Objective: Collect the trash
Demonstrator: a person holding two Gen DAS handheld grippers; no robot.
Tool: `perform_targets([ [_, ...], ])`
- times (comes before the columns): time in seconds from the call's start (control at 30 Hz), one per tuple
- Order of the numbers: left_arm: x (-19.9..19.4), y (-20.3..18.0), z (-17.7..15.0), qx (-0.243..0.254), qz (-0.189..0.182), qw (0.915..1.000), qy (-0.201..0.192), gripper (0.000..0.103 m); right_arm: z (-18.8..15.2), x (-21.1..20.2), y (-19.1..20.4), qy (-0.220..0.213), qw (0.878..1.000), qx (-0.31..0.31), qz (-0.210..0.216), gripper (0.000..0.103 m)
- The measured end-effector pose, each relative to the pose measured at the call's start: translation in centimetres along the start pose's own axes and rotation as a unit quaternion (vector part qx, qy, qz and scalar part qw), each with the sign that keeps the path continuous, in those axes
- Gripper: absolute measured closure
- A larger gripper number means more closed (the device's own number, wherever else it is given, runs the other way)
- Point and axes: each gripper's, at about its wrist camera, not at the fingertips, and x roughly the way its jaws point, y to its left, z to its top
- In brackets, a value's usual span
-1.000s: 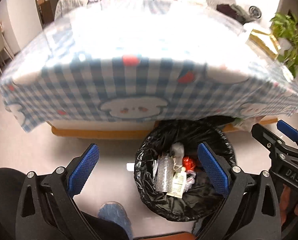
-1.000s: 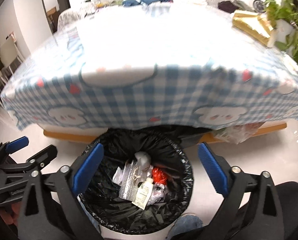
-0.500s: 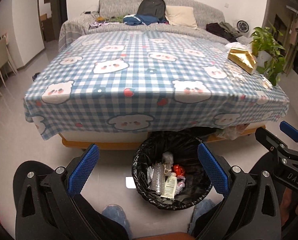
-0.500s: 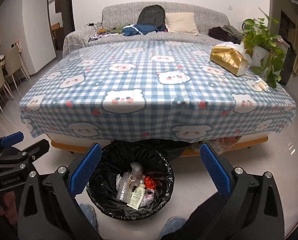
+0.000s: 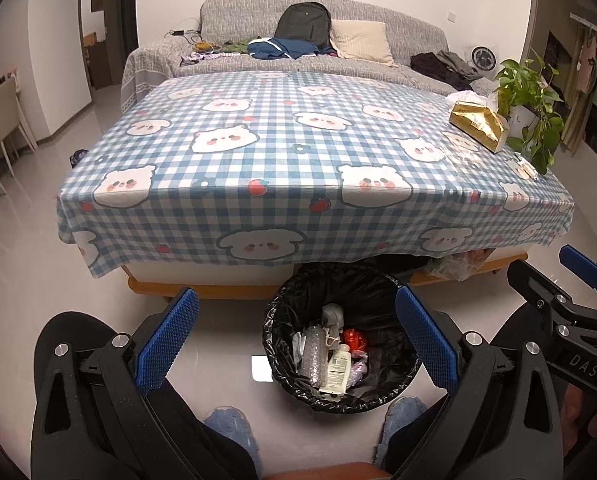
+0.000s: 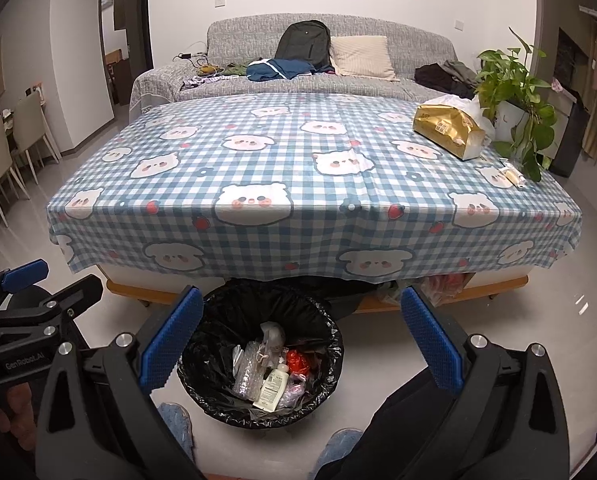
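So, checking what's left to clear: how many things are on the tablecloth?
2 that I can make out, both on the tablecloth's far right: a gold pack beside the plant, and a small packet near the right edge. More could be too small to see.

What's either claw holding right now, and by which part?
Nothing. The left claw and the right claw both stand open and empty above the trash bin, where the trash already lies.

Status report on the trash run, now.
Left gripper open, empty. Right gripper open, empty. Bin on floor by table, holding bottle and wrappers. Nothing blocking.
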Motion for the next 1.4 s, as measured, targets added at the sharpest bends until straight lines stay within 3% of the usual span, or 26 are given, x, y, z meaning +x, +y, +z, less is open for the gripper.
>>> perform_targets([
  [1.4, -0.11, 0.45, -0.45, 0.003, 0.015, 0.9999, -0.004, 0.006, -0.23, 0.63, 0.54, 0.009, 1.000, 0.000, 0.006, 0.008],
])
